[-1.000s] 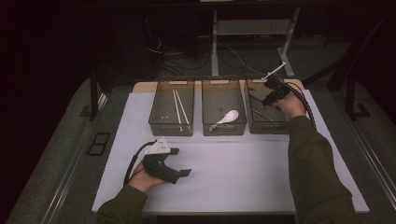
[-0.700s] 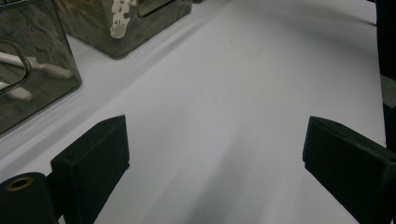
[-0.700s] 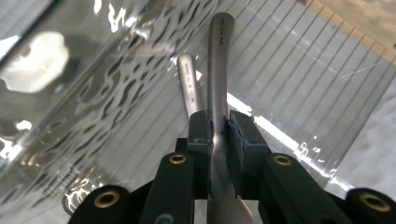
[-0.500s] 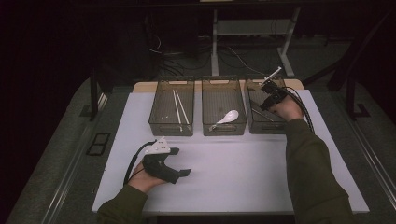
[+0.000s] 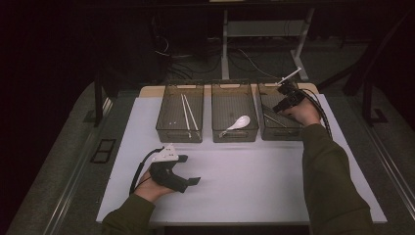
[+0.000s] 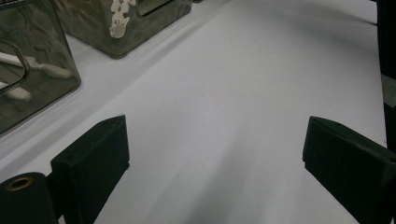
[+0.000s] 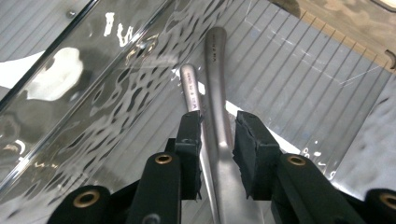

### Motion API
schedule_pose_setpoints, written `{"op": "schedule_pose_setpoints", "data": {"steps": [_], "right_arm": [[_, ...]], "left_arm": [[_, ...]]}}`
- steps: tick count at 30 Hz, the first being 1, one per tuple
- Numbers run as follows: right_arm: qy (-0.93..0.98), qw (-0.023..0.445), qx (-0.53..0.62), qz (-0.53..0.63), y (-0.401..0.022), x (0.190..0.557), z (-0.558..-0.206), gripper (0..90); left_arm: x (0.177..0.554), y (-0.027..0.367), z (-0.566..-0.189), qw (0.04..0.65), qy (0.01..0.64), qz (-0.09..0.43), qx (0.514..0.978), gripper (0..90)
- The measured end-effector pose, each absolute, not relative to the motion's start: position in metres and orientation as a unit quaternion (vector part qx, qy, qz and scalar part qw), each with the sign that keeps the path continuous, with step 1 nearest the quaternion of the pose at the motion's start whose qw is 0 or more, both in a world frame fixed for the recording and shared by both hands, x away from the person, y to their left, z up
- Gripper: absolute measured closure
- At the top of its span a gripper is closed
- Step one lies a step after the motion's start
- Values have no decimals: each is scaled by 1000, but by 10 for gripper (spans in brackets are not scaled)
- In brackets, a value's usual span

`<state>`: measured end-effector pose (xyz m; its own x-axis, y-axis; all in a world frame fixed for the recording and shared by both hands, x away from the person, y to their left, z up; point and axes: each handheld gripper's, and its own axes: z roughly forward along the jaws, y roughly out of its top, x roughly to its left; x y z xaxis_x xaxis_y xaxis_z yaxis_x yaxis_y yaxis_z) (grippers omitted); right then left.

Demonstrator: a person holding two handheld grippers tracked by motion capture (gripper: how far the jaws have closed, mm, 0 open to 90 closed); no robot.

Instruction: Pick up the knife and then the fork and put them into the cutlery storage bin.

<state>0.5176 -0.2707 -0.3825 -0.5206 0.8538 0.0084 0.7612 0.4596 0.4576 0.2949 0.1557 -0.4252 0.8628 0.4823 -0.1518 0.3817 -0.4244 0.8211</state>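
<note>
In the far right bin (image 5: 272,131), the right gripper (image 7: 218,126) has just been easing its jaws apart around the metal handle (image 7: 215,70), which runs lengthwise straight out between them, while the left gripper (image 5: 192,182), gaping, rests well away.

Three bins stand side by side at the far edge of the desk (image 5: 244,196): the left bin (image 5: 179,113) holds chopsticks (image 5: 189,113), the middle bin (image 5: 234,111) a spoon (image 5: 236,124), and the right bin (image 5: 277,112) two metal handles (image 7: 215,88) lying side by side. The right tool (image 5: 284,95) reaches into the right bin, while the left tool (image 5: 183,182) rests on the desk, well in front of the left bin.
</note>
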Motion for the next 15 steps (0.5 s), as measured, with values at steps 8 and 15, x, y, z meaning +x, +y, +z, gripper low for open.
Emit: {"op": "schedule_pose_setpoints", "data": {"steps": [8,15], "right_arm": [[843,116,477,221,-278,513,-378,669],[828,110,477,274,-292,499,-372,557]], "left_arm": [[296,156,-426,469,255,53,844,63],[296,155,-426,468,257,54,844,63]]}}
